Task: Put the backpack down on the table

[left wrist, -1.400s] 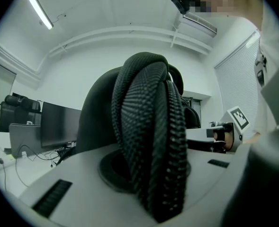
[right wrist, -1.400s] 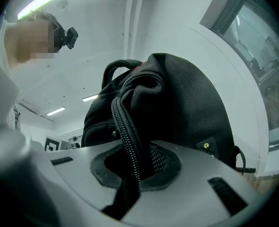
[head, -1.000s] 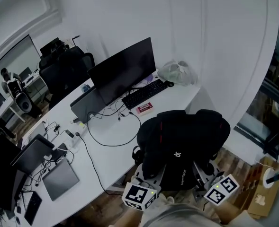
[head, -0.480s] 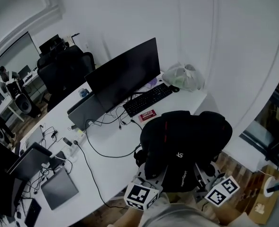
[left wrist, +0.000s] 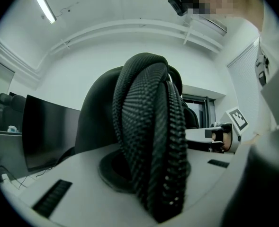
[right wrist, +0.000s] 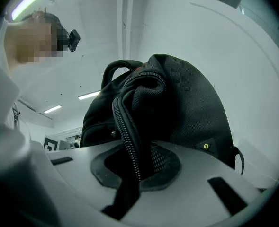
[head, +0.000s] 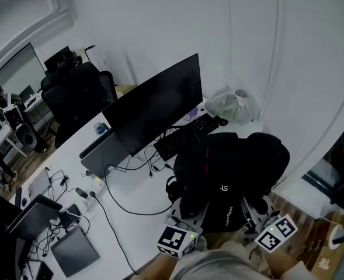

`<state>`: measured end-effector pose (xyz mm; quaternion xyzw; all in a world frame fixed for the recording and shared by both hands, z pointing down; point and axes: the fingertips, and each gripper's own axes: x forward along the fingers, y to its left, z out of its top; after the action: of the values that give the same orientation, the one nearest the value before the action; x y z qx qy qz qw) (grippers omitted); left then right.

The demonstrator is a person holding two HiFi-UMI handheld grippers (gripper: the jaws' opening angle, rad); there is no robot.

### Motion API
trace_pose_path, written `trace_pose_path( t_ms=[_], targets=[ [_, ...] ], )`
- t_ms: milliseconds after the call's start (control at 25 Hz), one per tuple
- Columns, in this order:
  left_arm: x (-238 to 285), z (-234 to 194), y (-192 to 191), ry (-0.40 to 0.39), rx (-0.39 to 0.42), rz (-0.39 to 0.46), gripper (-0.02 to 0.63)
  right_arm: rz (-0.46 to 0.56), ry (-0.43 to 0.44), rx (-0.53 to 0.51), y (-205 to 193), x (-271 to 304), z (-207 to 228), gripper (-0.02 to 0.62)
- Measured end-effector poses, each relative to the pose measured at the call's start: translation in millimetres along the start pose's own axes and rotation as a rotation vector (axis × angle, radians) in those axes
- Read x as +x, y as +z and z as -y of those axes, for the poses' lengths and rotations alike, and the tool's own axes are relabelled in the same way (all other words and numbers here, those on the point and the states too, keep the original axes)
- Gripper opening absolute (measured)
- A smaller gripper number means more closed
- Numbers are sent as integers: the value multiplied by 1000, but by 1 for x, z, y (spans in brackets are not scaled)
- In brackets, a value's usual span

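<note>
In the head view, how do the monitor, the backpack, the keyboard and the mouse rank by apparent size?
1. monitor and backpack: they look about alike, and the backpack is nearer the camera, so I do not rank them.
2. keyboard.
3. mouse, clearly the smallest.

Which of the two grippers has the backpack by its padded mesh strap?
The left gripper: its jaws clamp the thick padded strap of the backpack. The right gripper instead pinches a zipper edge.

Monitor behind keyboard; whitish bag, maybe plastic, beside keyboard.
</note>
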<state>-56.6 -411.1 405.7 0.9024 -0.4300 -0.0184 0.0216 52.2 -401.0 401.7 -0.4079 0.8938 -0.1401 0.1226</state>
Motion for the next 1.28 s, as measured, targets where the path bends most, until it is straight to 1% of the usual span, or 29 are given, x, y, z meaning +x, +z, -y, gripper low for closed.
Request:
trace_pose_path(
  t_ms=[320,520,680,840,1040,1280],
  targets=[
    [53,-52,9,11,40,17,48,9,-10,-14,14,61,37,37],
    [88,-80,12,32,25,29,48,-2,0,-39,25,98,64,37],
    [115,-104,10,64,24,29,48,-21,19,-57,30,128,89,37],
    [142,-129,3,96,11,34,48,-48,39,-63,29,159,115,37],
    [170,-158,-10,138,17,39,48,-87,82,-50,22,195,143,37],
    [201,-187,-25,174,26,37,48,-94,75,-33,13,227,174,37]
  ],
)
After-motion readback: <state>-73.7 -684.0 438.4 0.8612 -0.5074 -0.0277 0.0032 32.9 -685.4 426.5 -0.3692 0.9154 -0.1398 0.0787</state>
